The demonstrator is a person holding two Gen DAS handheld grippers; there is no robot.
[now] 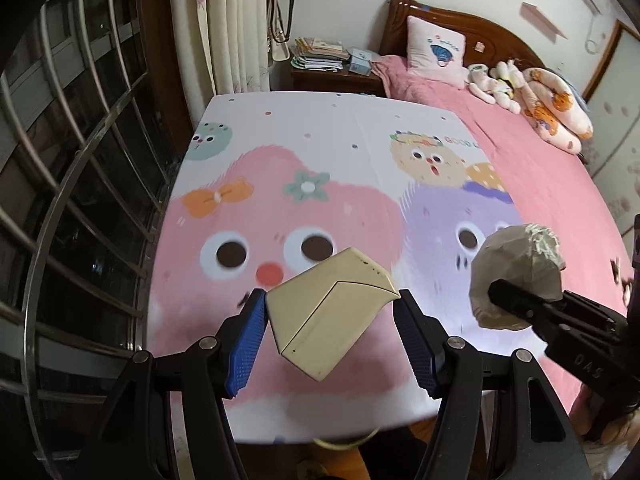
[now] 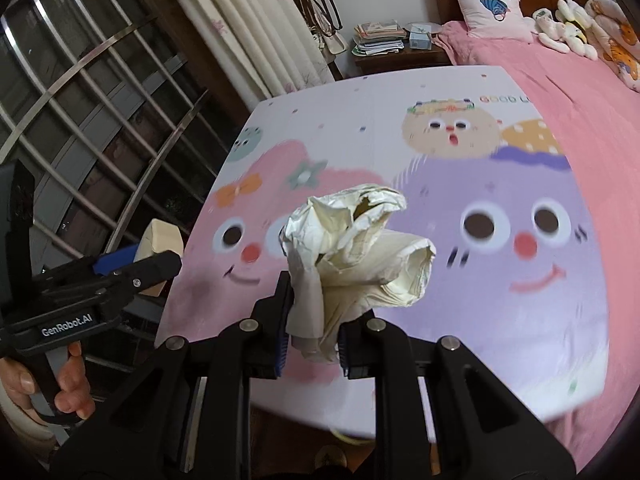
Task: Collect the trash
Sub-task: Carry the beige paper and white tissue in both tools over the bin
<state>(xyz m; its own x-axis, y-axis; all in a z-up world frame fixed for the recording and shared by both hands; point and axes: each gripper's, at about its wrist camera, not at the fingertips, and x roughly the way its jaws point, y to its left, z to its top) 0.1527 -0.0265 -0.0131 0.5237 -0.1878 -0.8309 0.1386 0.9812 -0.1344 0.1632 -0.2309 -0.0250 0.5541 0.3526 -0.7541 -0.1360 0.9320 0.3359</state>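
Observation:
My left gripper (image 1: 330, 312) is shut on a cream cardboard box (image 1: 328, 312), its blue pads pressing on both sides, held above the cartoon-print table (image 1: 304, 152). My right gripper (image 2: 312, 320) is shut on a crumpled wad of paper (image 2: 360, 248), pinched at its lower end between the blue pads. In the left wrist view the wad (image 1: 516, 276) and the right gripper's black finger (image 1: 520, 304) show at the right. In the right wrist view the left gripper (image 2: 132, 268) with the box (image 2: 160, 244) shows at the left, held by a hand (image 2: 68, 380).
A barred window (image 1: 80, 180) runs along the left, with curtains (image 1: 236, 28) behind the table. A bed with pink cover (image 1: 540, 168), pillow and plush toys lies to the right. A nightstand (image 1: 336, 68) with stacked books stands at the back.

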